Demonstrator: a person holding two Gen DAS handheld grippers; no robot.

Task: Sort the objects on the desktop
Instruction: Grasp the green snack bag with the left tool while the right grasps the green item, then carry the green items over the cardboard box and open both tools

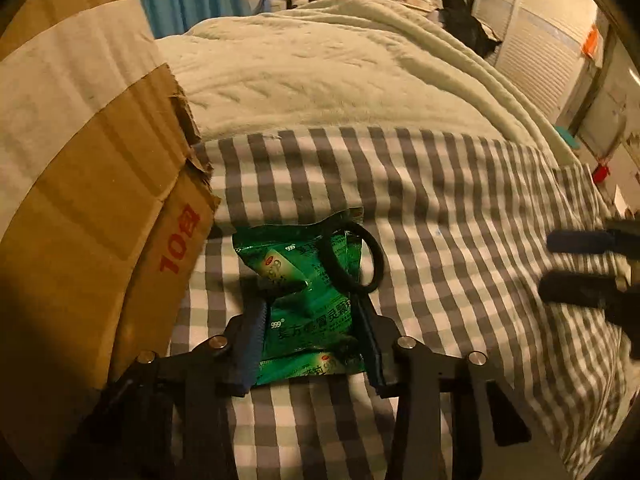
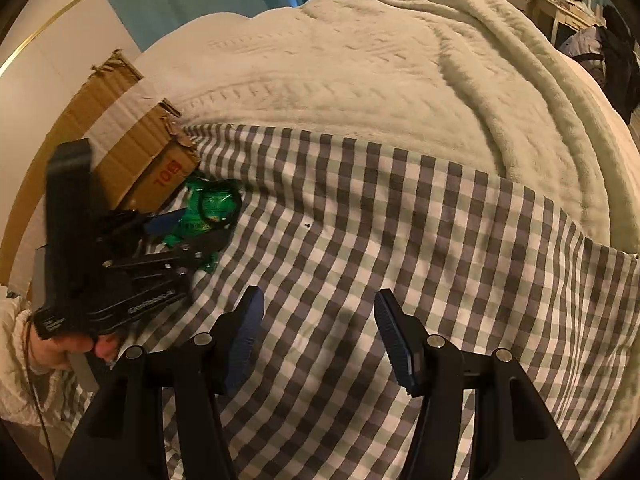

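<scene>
The left claw [image 1: 308, 312] is lowered onto the grey-and-white checked bed sheet [image 1: 460, 208]. Its two blue-padded fingers [image 1: 252, 344] straddle a pile of glossy green foil medicine sachets [image 1: 308, 320], one finger against each side. Whether the pads are pressing the sachets firmly cannot be told.

A black elastic hair tie [image 1: 352, 258] lies across the top of the sachets, its loop partly overhanging the right edge onto the sheet.

The sachets sit just beside a brown corrugated cardboard box [image 1: 100, 208] with red print on its flap. The box stands at the left, on the sheet.

The right claw [image 2: 320, 328] hovers over bare checked sheet, well apart from the sachets. Its fingers are spread wide and hold nothing. In its view the left claw appears at the far left, gripped by the person's hand [image 2: 68, 348], with the sachets ahead of it.

A cream textured blanket [image 1: 320, 60] covers the bed beyond the sheet.
</scene>
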